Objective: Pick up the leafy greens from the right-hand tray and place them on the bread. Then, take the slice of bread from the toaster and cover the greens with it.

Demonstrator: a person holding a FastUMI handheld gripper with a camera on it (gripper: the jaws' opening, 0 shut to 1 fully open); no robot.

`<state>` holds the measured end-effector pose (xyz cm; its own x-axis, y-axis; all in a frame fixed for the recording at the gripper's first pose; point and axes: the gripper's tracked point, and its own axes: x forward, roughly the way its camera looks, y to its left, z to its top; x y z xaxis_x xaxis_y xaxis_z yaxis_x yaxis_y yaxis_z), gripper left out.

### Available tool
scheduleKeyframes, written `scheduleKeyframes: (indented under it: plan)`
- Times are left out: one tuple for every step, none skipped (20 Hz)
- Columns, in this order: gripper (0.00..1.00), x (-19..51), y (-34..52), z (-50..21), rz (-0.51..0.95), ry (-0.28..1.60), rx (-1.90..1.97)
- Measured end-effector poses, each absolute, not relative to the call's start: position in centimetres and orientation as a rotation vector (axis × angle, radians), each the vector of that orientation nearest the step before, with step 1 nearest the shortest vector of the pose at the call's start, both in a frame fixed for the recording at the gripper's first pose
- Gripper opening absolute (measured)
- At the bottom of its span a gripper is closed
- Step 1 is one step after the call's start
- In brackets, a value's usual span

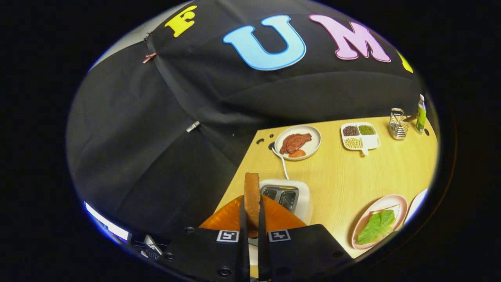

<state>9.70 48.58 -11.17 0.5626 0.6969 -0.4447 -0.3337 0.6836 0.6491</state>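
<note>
One toaster (pixel 287 197), one bread slice (pixel 252 196), three plates (pixel 298 141) (pixel 379 221) (pixel 417 204), one bottle (pixel 421 114)

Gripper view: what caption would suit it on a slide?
Gripper shut on a brown bread slice above the white toaster, green leaf waiting on the pink plate.

Lower end of the bread slice (pixel 252 196) is hidden between the fingers of the tool (pixel 253 231), which pinch it on both sides. Toaster (pixel 287 196) is partly covered by the slice and tool body; near slot can't be seen. Pink plate (pixel 385 203) w/ leafy greens (pixel 377 226) is cut off at its lower rim; bread under the greens barely shows. A white dish (pixel 418 203) beside it is mostly cut off. Contents of divided tray (pixel 360 136) too small to identify
</note>
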Motion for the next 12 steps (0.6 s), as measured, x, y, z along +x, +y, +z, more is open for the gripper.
scheduleKeyframes:
  plan:
    - [0.13, 10.0, 47.4, -10.1, 0.639, 0.717, 0.537]
    - [0.13, 10.2, 46.0, -9.2, 0.634, 0.685, 0.534]
    - [0.13, 10.3, 44.5, -8.3, 0.629, 0.658, 0.538]
    - [0.13, 10.2, 42.8, -7.7, 0.618, 0.639, 0.544]
    - [0.13, 10.0, 41.0, -7.6, 0.604, 0.63, 0.542]
    - [0.13, 9.9, 38.9, -7.7, 0.582, 0.622, 0.536]
    - [0.13, 9.9, 37.0, -7.9, 0.56, 0.61, 0.526]
    - [0.13, 9.8, 35.2, -8.2, 0.54, 0.6, 0.51]
    - [0.13, 9.7, 33.4, -8.7, 0.522, 0.595, 0.494]
    - [0.13, 9.4, 31.9, -9.5, 0.504, 0.594, 0.481]
    - [0.13, 9.1, 30.5, -10.3, 0.487, 0.602, 0.473]
    - [0.13, 8.6, 29.1, -11.0, 0.476, 0.612, 0.471]
